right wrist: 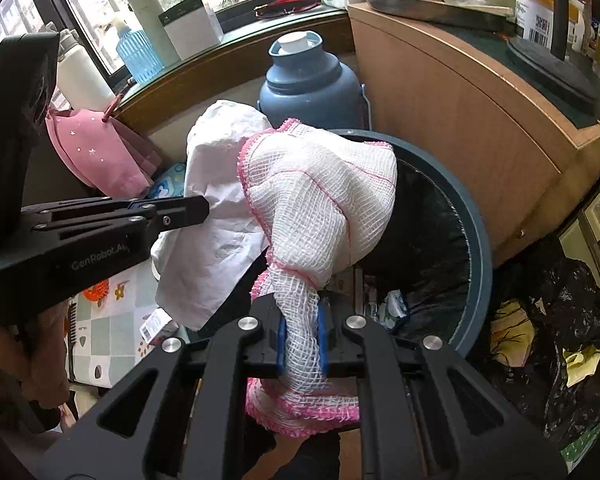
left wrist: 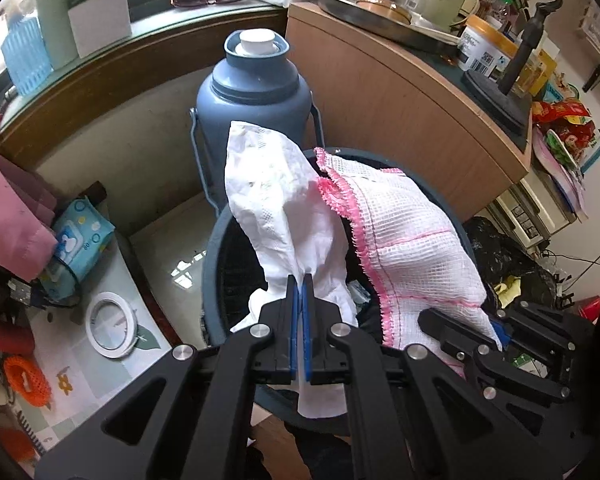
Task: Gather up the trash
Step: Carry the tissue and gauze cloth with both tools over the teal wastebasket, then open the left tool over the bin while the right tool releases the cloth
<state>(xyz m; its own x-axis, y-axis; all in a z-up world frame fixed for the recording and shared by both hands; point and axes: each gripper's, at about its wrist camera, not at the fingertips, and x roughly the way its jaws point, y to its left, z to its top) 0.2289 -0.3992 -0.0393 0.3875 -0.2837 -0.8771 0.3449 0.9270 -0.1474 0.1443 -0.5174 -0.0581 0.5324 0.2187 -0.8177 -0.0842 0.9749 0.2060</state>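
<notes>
My left claw (left wrist: 300, 280) pinches a crumpled white tissue (left wrist: 272, 200) that stands up from its tips over the round bin (left wrist: 216, 248). Just beside it, my right claw (right wrist: 302, 320) clamps a white mesh cloth (right wrist: 320, 200) with pink fringe, bunched, rising above the bin's black liner (right wrist: 432, 240).

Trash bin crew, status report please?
Left gripper shut on white tissue. Right gripper shut on pink-edged cloth. Both above the bin. Nothing blocking.
</notes>
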